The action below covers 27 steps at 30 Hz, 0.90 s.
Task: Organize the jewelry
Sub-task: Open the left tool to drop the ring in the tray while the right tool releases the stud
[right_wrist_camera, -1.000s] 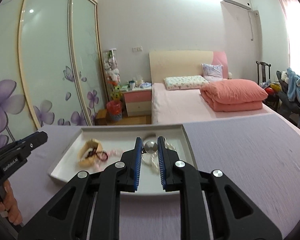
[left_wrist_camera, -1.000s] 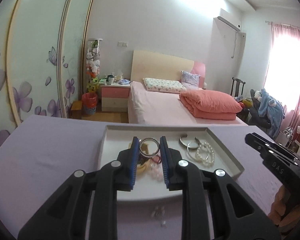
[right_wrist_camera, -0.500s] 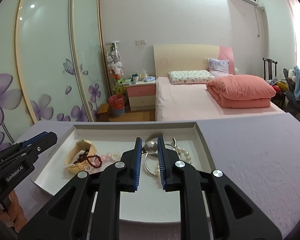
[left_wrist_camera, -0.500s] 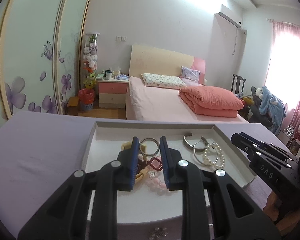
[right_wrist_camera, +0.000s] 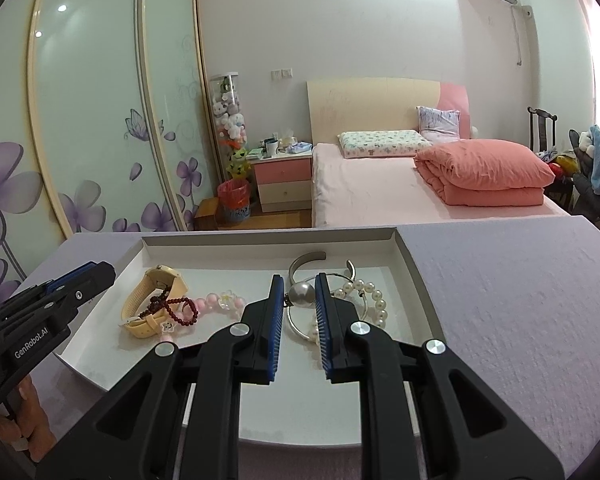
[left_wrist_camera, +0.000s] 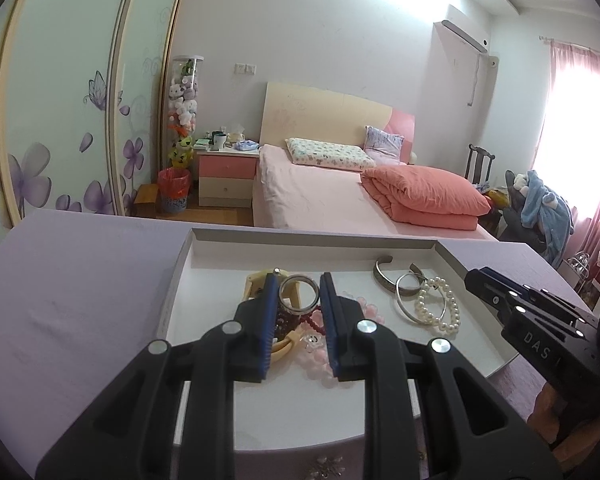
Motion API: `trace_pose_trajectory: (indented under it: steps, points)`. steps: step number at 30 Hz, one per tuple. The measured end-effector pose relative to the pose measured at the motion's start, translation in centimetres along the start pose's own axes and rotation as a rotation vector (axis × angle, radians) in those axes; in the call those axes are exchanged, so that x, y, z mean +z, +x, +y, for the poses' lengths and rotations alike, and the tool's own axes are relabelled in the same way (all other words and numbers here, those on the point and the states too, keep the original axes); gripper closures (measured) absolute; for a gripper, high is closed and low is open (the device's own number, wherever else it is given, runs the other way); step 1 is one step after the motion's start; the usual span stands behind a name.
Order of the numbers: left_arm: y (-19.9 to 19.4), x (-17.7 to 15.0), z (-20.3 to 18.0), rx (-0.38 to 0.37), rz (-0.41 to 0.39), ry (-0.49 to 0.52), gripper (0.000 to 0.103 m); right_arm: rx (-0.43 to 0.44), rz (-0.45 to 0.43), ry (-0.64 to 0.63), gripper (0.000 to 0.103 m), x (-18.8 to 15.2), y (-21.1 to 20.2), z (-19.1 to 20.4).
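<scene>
While we hold a ring (left_wrist_camera: 299,294) pinched in our left gripper (left_wrist_camera: 299,300), our right gripper (right_wrist_camera: 299,294) pinches a pearl (right_wrist_camera: 300,294). Both round, smooth pieces could slip onto the tray (right_wrist_camera: 406,252) if either grip eases

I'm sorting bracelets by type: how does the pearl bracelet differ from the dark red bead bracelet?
The pearl bracelet has large white beads; the dark red bead bracelet has small dark ones. The pearls lie on the tray's right beside silver bangles; the red beads drape over the yellow watch on the left. Both are beaded loops.

shallow white rectangular tray (right_wrist_camera: 410,264) on lilac cloth | cream-strapped wristwatch (right_wrist_camera: 150,300), dark red bead bracelet (right_wrist_camera: 176,312) left | silver bangles (right_wrist_camera: 306,260), white pearl bracelet (right_wrist_camera: 374,300) right
</scene>
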<state>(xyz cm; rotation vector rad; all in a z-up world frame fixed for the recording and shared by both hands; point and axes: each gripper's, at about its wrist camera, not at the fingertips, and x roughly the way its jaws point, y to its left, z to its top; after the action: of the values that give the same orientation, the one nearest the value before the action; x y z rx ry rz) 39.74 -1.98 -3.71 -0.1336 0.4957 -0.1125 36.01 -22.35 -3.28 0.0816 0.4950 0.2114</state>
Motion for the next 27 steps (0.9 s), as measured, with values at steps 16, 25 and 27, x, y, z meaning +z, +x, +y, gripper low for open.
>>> trace_pose_trajectory:
  steps: [16,25,27]
  points:
    - [0.54,-0.74,0.09,-0.012,0.007,-0.001,0.081,0.010,0.016,0.027,0.072,-0.01,0.52,-0.32]
    - [0.61,-0.70,0.01,-0.015,0.004,-0.004,0.066,0.009,0.015,0.036,0.069,-0.25,0.49,-0.41]
    - [0.62,-0.68,-0.05,-0.014,0.005,-0.005,0.066,0.010,0.014,0.036,0.069,-0.28,0.51,-0.49]
